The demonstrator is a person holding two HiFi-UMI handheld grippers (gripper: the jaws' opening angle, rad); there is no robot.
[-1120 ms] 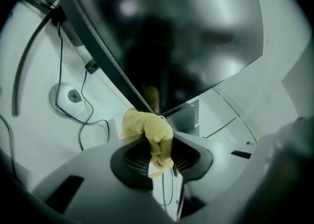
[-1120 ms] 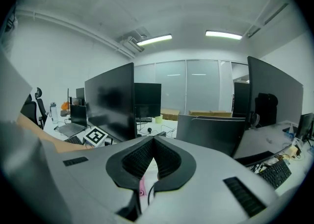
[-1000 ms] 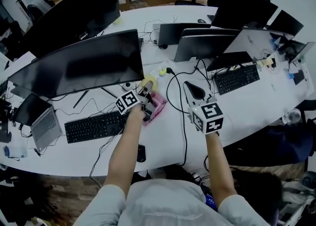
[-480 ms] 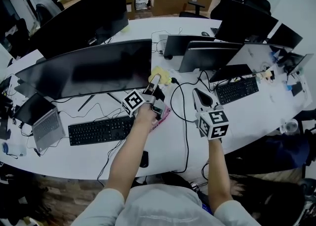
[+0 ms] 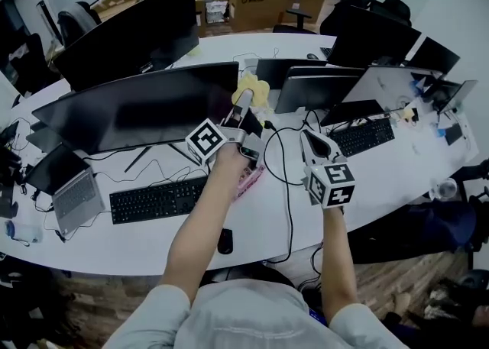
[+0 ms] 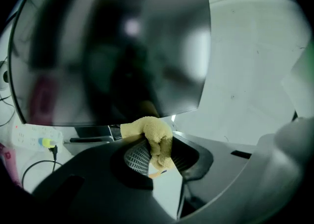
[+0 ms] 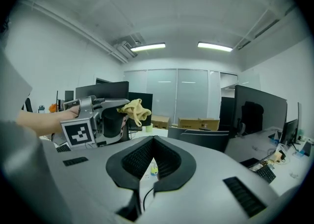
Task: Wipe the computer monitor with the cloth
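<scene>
White desk (image 5: 137, 237) below; left hand-held gripper (image 5: 243, 101) pinches yellow cloth (image 6: 149, 131) at monitor (image 5: 137, 107), right hand-held gripper (image 7: 153, 142) closed.

Can't tell from the head view whether the cloth (image 5: 254, 89) touches the monitor (image 5: 137, 111); covers that screen's upper right corner. In the left gripper view, nothing but dark smeared blur across the screen, with top and left lost at the lens rim. Buried between the left tool's (image 6: 156, 153) jaws: the cloth's lower end. Too small to name: a yellow speck (image 7: 154, 171) low between the right tool's (image 7: 153, 142) jaws. Half covered by the left hand (image 5: 228, 158): a pink thing (image 5: 250, 181) on the desk (image 5: 260, 221).
</scene>
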